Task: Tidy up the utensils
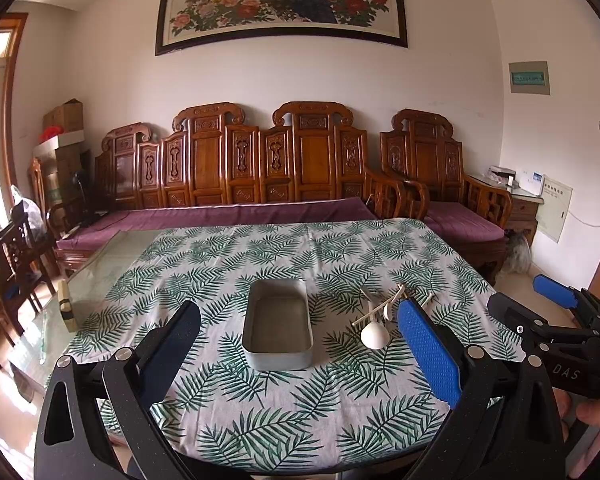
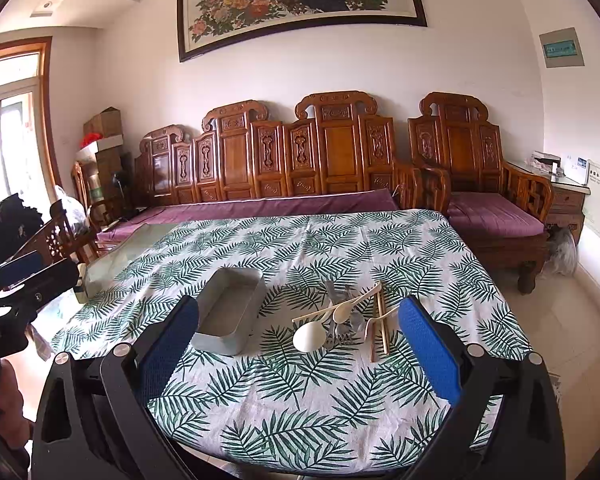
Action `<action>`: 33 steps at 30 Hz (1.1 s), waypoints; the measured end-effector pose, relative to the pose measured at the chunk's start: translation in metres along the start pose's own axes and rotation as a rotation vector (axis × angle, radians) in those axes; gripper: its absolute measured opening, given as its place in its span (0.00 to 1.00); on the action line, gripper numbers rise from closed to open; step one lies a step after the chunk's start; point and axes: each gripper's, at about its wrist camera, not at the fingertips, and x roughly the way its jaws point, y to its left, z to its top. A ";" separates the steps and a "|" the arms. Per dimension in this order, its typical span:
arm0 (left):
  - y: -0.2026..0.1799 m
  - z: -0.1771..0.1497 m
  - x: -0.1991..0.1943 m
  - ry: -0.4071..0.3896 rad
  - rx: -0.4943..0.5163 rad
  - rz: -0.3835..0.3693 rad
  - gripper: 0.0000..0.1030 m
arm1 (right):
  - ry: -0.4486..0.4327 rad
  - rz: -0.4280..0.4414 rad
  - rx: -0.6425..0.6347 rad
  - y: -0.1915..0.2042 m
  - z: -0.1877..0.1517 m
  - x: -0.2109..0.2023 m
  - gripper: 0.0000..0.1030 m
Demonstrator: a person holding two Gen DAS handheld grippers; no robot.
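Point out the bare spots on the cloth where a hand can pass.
Bare cloth lies in front of the tin and utensil pile, near the table edge, and across the far half toward the sofa. The strip between tin and pile is narrow. The pile itself is crowded.

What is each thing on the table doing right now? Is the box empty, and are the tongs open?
Metal box: empty, no lid on, flat on the tablecloth.
Utensils: heaped in a crossed pile beside the box, none inside it.
Big white spoon: bowl facing up, at the front of the pile.
Chopsticks: lying flat in the pile.
Left tongs: open, holding nothing.
Right tongs: open, holding nothing.
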 end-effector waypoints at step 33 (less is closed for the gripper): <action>0.002 -0.010 0.020 0.037 0.002 -0.006 0.93 | 0.026 0.005 0.000 -0.007 -0.005 0.012 0.97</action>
